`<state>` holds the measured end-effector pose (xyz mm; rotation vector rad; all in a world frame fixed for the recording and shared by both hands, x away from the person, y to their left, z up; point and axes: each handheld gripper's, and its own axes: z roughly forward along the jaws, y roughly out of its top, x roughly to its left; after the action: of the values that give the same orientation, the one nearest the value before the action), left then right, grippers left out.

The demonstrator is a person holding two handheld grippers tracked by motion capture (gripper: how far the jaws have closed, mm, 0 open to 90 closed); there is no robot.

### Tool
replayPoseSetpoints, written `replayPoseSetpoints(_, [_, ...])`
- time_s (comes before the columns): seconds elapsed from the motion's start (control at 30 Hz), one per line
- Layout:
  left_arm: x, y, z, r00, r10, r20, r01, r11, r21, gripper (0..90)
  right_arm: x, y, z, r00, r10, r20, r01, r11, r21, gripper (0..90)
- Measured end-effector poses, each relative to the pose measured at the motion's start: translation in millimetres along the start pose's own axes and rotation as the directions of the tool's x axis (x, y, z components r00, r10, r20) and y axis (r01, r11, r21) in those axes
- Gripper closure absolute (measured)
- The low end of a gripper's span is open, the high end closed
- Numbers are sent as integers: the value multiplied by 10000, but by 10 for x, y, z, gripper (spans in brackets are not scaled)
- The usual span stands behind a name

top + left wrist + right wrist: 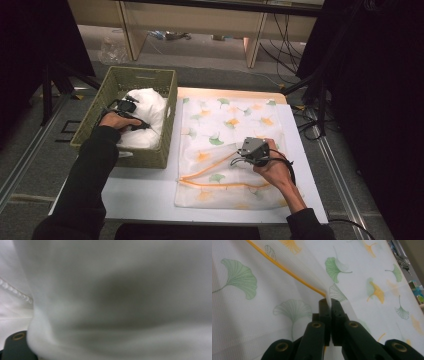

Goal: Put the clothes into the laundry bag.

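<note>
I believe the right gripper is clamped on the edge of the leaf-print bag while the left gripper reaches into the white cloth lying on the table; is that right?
Not quite: the white cloth lies in the green woven basket, not on the table, as the high view shows. The rest holds: the right gripper is clamped on the edge of the leaf-print bag, and the left gripper reaches into the cloth.

The laundry bag (227, 150) is thin, matt mesh cloth with an orange zip. The basket (167, 95) is rough woven wicker. The white cloth (125, 302) inside seems soft and smooth, though blurred.
</note>
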<state>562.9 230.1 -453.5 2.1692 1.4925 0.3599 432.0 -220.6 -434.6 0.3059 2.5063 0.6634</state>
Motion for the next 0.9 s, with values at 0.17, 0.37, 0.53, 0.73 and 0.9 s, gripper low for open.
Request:
replayPoseSetpoints(0.17, [-54, 1, 56, 9966, 193, -796, -180, 9997, 170, 57, 18, 3, -4, 10000, 72, 16, -72, 9999, 98, 900])
replayPoseSetpoints(0.37, [-31, 3, 148, 9836, 181, -1797, -172, 9998, 65, 0, 33, 1, -8, 9998, 174, 25, -174, 9998, 116, 900])
replayPoseSetpoints(0.53, [3, -3, 153, 9870, -73, -1604, 80, 10000, 39, 0, 33, -1, 0, 9998, 201, -97, -201, 9998, 10, 900])
replayPoseSetpoints(0.73, [66, -63, 71, 9960, -528, -726, 505, 9982, -321, 275, 23, 1, -1, 10000, 75, 0, -75, 9999, 76, 900])
replayPoseSetpoints(0.9, [170, -173, 4, 9937, -636, 921, 731, 9919, -1036, 375, 30, 6, 26, 10000, 46, -4, -46, 10000, 85, 900])
